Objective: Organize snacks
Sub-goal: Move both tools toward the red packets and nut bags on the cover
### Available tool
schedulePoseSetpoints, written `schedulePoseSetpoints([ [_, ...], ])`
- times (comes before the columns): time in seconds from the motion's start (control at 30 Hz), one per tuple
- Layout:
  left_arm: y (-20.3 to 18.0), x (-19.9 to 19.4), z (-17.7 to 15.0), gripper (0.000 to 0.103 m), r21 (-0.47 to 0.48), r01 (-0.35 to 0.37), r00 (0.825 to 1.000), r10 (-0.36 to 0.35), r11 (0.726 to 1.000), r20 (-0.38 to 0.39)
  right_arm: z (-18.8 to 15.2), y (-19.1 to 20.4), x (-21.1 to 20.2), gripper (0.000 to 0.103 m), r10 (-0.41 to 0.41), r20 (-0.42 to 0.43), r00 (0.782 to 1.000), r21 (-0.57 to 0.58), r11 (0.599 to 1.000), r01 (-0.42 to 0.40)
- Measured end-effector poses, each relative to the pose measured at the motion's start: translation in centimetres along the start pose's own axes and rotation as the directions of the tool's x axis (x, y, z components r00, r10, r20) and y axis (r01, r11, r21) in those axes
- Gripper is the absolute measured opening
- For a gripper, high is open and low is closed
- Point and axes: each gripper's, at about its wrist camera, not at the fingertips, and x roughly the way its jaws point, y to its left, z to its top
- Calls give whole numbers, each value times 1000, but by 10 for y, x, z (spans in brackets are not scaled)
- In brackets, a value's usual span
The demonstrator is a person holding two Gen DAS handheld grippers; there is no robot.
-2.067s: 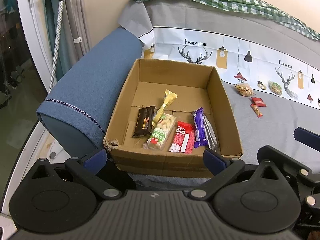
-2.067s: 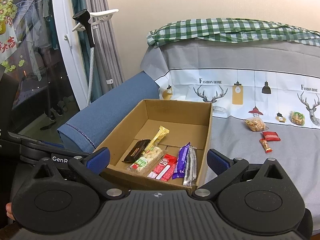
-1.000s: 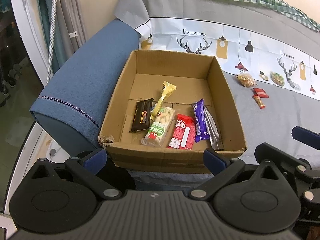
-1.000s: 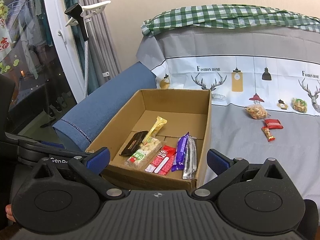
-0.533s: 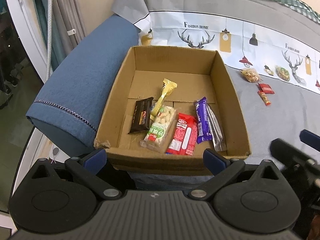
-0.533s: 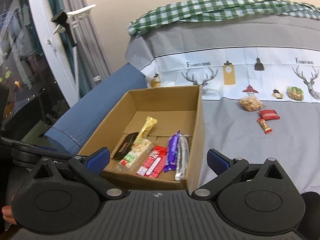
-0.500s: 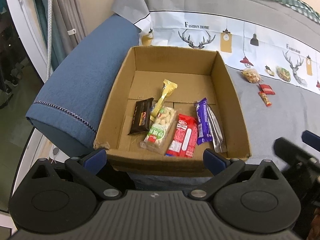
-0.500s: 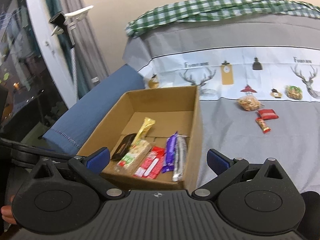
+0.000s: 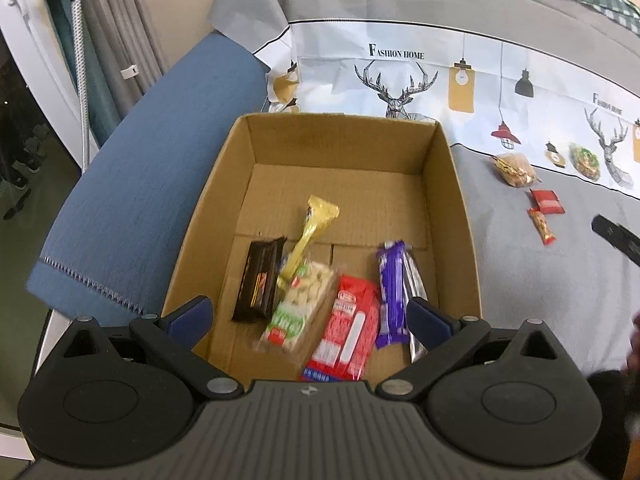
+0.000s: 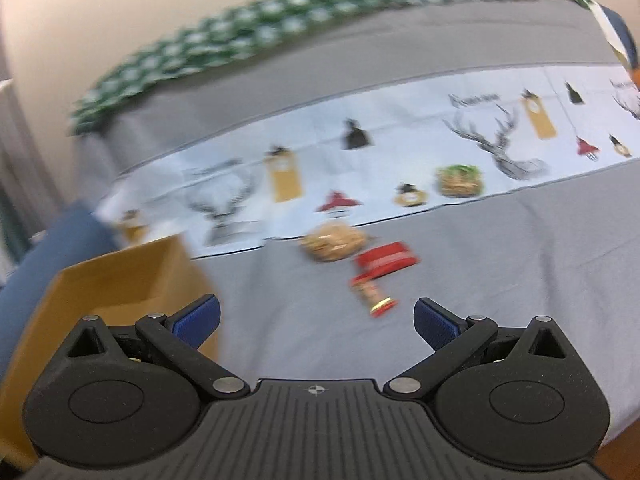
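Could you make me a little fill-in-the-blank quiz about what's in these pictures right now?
1. The purple bar lies inside the cardboard ____.
2. Both grippers, left and right, hold ____.
3. The small red packet lies ____ the box, on the grey cover.
4. Inside the box, the red wrapper lies right beside the ____ bar.

Answers: box; nothing; outside; purple

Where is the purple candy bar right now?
In the left wrist view, the purple candy bar lies inside the cardboard box, toward its right side, between the red packet and a silver wrapper.
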Motion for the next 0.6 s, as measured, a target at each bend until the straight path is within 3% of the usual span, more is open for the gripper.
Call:
schedulePoseSetpoints([
  [0.2, -20, 22, 32, 103, 17, -40, 999, 40, 999, -15, 26, -38, 124, 102, -125, -37, 991, 22, 992, 126],
  [0.4, -46, 48, 60, 103, 55, -63, 997, 65, 996, -29, 35, -47, 231, 102, -133, -152, 979, 37, 989, 140],
  [0.5, -62, 59, 72, 103, 80, -66, 997, 68, 995, -26, 31, -55, 265, 102, -142, -200, 970, 8, 989, 146],
  [0.6, -81, 66, 84, 103, 94, -44, 999, 45, 995, -14, 26, -66, 271, 102, -248, -158, 956, -15, 969, 248],
])
